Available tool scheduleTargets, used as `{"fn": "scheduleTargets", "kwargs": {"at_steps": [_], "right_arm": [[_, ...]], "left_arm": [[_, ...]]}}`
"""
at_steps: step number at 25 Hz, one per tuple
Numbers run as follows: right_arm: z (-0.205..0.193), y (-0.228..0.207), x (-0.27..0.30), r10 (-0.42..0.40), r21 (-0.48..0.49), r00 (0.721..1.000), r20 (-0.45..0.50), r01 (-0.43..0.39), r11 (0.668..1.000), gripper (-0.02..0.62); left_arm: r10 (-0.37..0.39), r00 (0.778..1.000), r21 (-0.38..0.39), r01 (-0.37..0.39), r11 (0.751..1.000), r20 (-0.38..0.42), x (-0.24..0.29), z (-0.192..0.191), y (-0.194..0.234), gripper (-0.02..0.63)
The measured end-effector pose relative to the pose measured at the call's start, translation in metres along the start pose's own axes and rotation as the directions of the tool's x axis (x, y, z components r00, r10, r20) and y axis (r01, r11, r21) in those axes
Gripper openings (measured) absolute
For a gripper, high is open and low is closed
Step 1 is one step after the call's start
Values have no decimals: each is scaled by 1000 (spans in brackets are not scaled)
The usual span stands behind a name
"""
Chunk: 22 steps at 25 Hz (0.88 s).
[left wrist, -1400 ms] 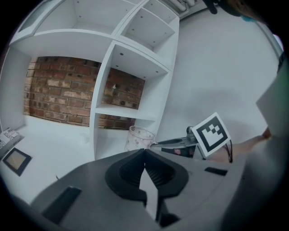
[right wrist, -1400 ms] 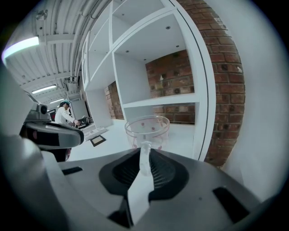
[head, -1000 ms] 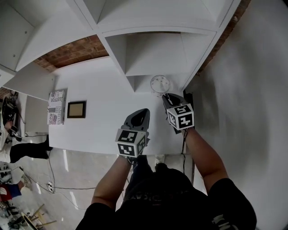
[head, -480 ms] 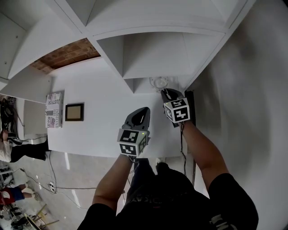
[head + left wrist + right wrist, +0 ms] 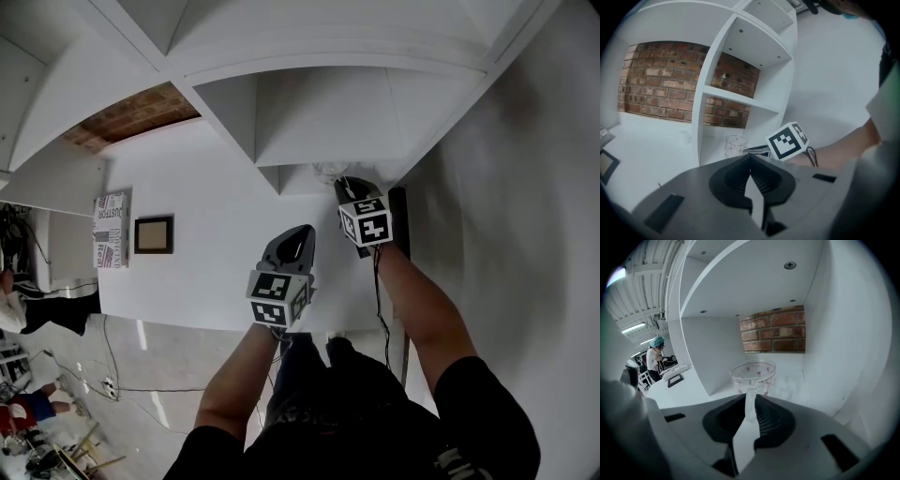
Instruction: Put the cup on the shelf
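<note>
A clear glass cup [image 5: 752,373] with pink dots sits inside the lowest compartment of the white shelf [image 5: 319,112]. My right gripper [image 5: 750,401] is shut on its handle. From the head view the cup [image 5: 330,171] is half hidden under the shelf board, with the right gripper [image 5: 345,187] just behind it. The left gripper view shows the cup [image 5: 735,144] low in the compartment; whether its base touches the floor I cannot tell. My left gripper [image 5: 298,234] hovers over the white table, shut and empty, to the left of and behind the right one.
A dark picture frame [image 5: 153,234] and a printed box [image 5: 111,217] lie on the table [image 5: 206,206] at the left. The shelf's upright divider [image 5: 693,348] stands left of the cup and a side wall [image 5: 820,348] close on its right. A person [image 5: 655,355] stands far off.
My right gripper has carried the cup forward, deeper under the shelf board. The left gripper has stayed about where it was.
</note>
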State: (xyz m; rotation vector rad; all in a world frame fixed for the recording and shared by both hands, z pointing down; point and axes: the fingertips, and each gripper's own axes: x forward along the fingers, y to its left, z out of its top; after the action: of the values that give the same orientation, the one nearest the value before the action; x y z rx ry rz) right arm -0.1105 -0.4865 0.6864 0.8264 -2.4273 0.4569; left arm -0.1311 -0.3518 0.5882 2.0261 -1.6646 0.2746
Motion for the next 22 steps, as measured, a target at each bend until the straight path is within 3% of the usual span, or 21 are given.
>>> {"fn": "scheduleTargets", "kwargs": {"at_steps": [18, 22], "right_arm": [[5, 2, 21, -12, -13, 1000, 19, 13, 1000, 60], [0, 4, 21, -6, -13, 1000, 1, 6, 1000, 124]], "left_arm": [[16, 1000, -16, -16, 1000, -14, -3, -6, 15, 6], [16, 1000, -18, -17, 1000, -16, -6, -7, 13, 5]]}}
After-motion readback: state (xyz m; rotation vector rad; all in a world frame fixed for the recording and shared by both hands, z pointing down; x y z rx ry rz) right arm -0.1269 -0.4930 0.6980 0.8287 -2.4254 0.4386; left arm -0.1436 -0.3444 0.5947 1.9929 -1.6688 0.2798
